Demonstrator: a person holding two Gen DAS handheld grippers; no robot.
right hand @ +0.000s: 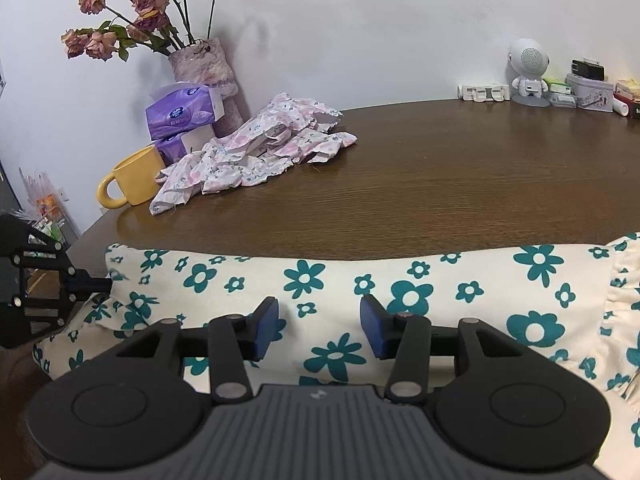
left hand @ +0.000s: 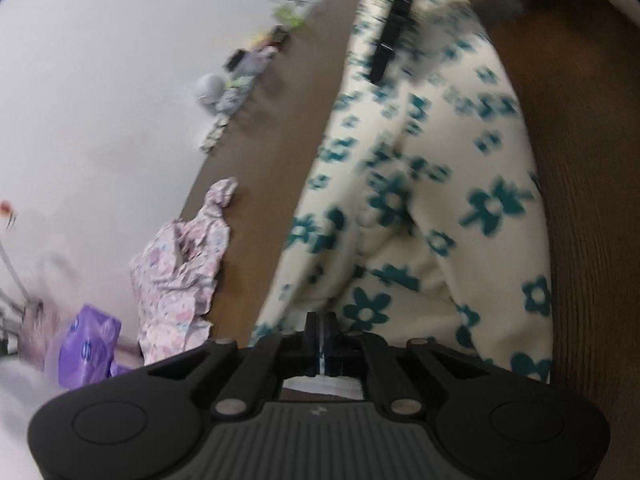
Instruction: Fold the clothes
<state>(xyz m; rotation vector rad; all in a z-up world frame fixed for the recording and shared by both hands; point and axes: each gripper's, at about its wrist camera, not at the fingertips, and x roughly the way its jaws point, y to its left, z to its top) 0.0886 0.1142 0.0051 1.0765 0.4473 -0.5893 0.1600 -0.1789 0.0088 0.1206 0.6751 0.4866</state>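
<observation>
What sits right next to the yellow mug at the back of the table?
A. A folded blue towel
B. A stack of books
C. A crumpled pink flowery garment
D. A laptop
C: in the right wrist view, the crumpled pink floral garment lies against the yellow mug on the brown table.
</observation>
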